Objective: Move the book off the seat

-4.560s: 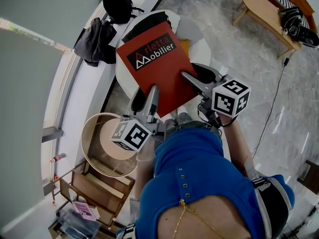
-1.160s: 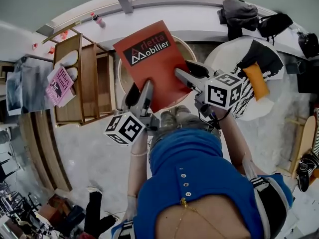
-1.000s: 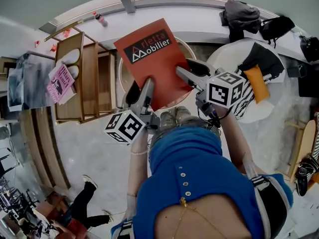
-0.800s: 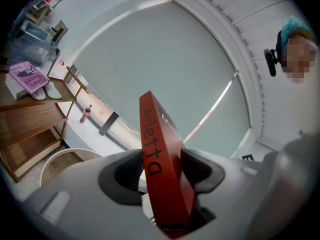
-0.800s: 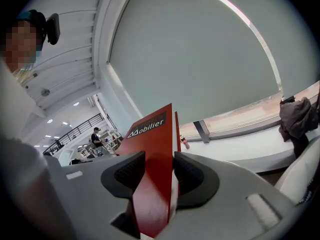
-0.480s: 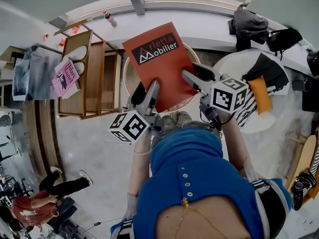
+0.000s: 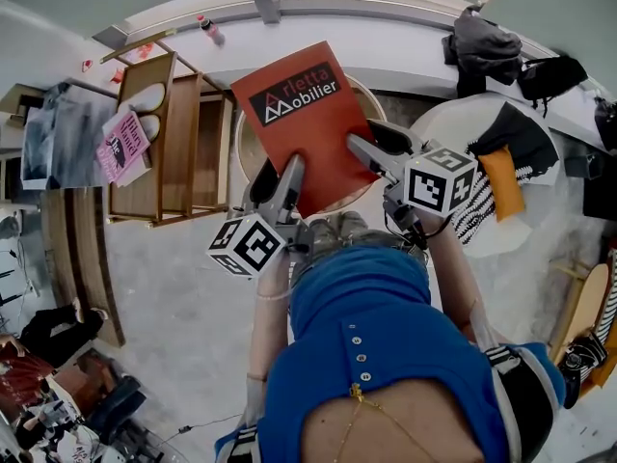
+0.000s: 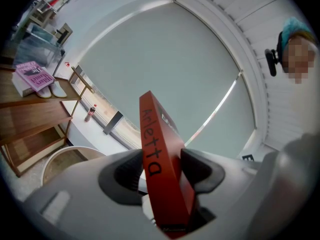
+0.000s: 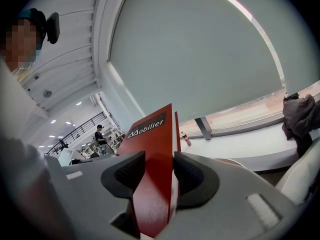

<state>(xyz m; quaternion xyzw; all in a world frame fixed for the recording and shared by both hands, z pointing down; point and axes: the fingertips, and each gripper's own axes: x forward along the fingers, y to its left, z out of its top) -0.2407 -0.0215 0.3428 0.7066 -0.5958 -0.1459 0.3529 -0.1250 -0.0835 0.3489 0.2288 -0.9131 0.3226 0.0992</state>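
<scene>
White curved window ledge point(image 7: 386, 41) runs across the top of the head view. Open wooden shelf unit point(image 7: 183, 152) sits at upper left. White round seat point(image 7: 439, 123) at upper right carries striped black-and-white fabric and an orange cushion point(image 7: 501, 181). Round wood-rimmed tub point(image 7: 238, 152) sits top centre, between shelf and seat.

Flat red hardcover book point(image 7: 304, 123) is held in the air over that tub, left of the seat and clear of it. Nothing blocks it. White letters on a black cover band read "Arletta Mobilier"; the spine reads "Arletta".

Left gripper point(image 7: 277, 174) is clamped on the book's near spine edge. Right gripper point(image 7: 376, 145) is clamped on the near right edge, pads against both covers.

Dark bags point(image 7: 482, 37) lie on the ledge. Pink book point(image 7: 120, 148) is on the shelf, title unreadable. Small bottle point(image 7: 208, 29) stands on the ledge.
</scene>
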